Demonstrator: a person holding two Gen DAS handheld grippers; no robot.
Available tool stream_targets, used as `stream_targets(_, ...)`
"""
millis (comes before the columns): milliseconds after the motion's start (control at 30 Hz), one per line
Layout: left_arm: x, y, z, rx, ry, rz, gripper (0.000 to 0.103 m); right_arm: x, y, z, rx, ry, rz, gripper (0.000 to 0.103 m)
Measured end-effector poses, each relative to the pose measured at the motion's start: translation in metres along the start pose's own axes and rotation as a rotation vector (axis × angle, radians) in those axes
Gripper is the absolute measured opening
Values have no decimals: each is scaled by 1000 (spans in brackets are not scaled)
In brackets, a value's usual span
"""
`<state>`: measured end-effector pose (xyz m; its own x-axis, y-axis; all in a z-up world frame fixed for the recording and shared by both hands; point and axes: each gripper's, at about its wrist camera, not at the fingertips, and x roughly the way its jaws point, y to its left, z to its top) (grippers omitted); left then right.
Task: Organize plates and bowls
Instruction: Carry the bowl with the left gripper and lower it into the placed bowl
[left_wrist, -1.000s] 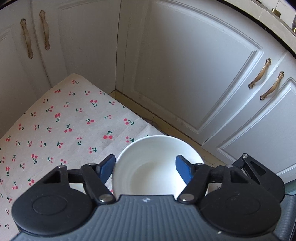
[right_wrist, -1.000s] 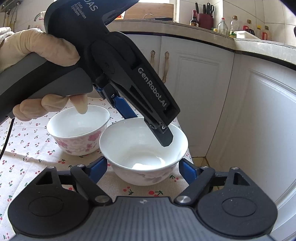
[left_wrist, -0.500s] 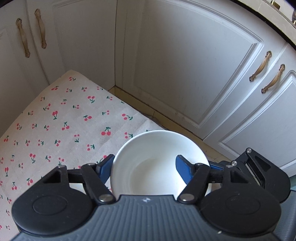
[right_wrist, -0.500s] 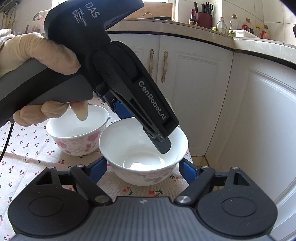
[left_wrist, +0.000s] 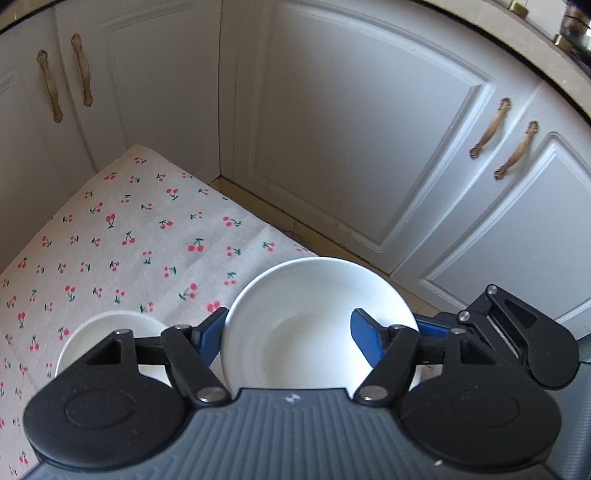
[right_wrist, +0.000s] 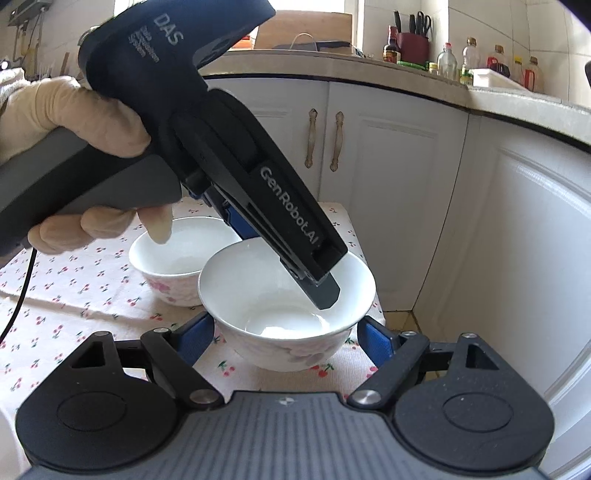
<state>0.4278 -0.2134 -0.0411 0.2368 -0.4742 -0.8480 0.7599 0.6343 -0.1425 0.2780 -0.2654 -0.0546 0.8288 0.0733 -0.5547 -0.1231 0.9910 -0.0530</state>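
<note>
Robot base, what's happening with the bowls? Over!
Left hand-held gripper clamps white floral china bowl rim. Right hand-held gripper open around it. Second floral bowl close behind.

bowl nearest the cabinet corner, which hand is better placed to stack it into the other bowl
Left. The left hand-held gripper already clamps that bowl's wall, one finger inside it. The second bowl sits right beside it on the cherry cloth. The right hand-held gripper only straddles the bowl, pads apart from it.

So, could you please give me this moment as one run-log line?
left gripper: shut on front bowl wall | right gripper: flanks same bowl, contact unclear | second bowl: on cherry cloth
</note>
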Motion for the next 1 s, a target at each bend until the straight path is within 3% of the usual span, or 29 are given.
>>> stream_targets(433,-57,-44,-38,2,-45,9,71,-58,25,-10,-25,-5,69,88)
stream_targets(1000,-111,-74,-101,-58,-76,36,71,-123,60,-20,-97,-12,167,88)
